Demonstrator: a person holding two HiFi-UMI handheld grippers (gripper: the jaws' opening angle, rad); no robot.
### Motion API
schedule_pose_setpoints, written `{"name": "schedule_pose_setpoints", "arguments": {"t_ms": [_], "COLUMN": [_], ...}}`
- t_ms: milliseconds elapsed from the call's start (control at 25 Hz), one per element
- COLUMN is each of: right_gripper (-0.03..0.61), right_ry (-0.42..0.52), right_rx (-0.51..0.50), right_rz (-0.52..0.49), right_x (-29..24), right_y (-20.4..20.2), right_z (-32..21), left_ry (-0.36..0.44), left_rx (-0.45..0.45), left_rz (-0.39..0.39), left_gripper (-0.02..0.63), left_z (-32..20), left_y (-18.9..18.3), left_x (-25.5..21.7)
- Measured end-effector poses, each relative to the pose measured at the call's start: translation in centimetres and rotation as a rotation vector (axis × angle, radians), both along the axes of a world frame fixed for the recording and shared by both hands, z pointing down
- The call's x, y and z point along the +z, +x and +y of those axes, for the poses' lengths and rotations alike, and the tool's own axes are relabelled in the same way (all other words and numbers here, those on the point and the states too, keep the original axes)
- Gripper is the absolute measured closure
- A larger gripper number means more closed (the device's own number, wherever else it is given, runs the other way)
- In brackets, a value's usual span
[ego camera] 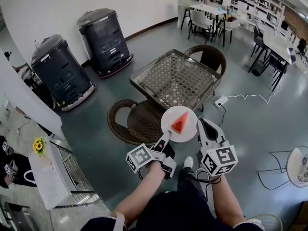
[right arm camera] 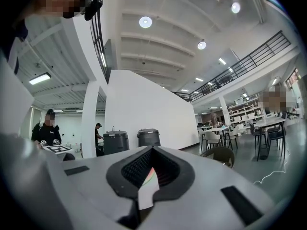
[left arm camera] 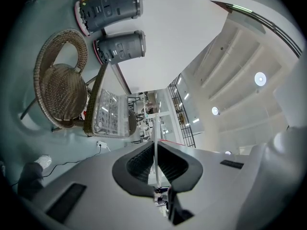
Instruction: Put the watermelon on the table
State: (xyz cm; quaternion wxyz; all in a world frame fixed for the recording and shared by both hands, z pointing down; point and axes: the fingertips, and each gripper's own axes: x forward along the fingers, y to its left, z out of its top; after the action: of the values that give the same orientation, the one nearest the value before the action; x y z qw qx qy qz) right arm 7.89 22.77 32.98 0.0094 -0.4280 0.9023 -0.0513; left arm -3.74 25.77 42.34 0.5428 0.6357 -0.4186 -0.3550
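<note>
A red wedge of watermelon (ego camera: 180, 123) lies on a round white plate (ego camera: 169, 119), held in the air over the floor just short of the glass-topped wicker table (ego camera: 176, 79). My left gripper (ego camera: 166, 138) is shut on the plate's near-left rim. At the plate's right rim my right gripper (ego camera: 198, 128) is shut too. In the left gripper view the plate (left arm camera: 156, 138) shows edge-on as a thin white line between the shut left gripper (left arm camera: 156, 153) jaws. The right gripper view has the plate (right arm camera: 147, 191) rim pinched in the right gripper (right arm camera: 151, 169), with a red-green tint on it.
One wicker chair (ego camera: 136, 121) stands just left of the plate, and another (ego camera: 210, 57) sits behind the table. Two dark grey wheeled machines (ego camera: 61, 72) (ego camera: 106, 36) stand along the wall. A power strip (ego camera: 221, 100) with a white cable lies on the floor to the right.
</note>
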Motion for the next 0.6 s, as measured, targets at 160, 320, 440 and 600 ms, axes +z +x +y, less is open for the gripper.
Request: {"name": "schedule_pose_setpoints", "arguments": {"t_ms": [160,320,440,600], "right_gripper": [0.575,0.575,0.575,0.575], "right_ry": [-0.006,-0.016,-0.024,-0.041], "right_rx": [-0.013,-0.027,-0.044,-0.067], "right_rz": [-0.010,-0.023,-0.029,-0.035], "right_x": [0.5,0.9,0.9,1.3], "right_y": [0.1,0.9,1.3,2.1], "right_z": [-3.6,-7.6,-10.7,-15.0], "left_ry": [-0.006,-0.016,-0.025,-0.037], "left_rx": [-0.007,-0.018,-0.032,-0.054], "left_rz": [-0.005,-0.018,-0.025,-0.031], "left_gripper": [0.597,0.595,0.597,0.597], "left_z": [-3.2,-6.7,-9.5,-13.4], "left_y": [0.2,1.0,1.3,2.1], "left_x": [0.4,0.7,0.7,0.8]}}
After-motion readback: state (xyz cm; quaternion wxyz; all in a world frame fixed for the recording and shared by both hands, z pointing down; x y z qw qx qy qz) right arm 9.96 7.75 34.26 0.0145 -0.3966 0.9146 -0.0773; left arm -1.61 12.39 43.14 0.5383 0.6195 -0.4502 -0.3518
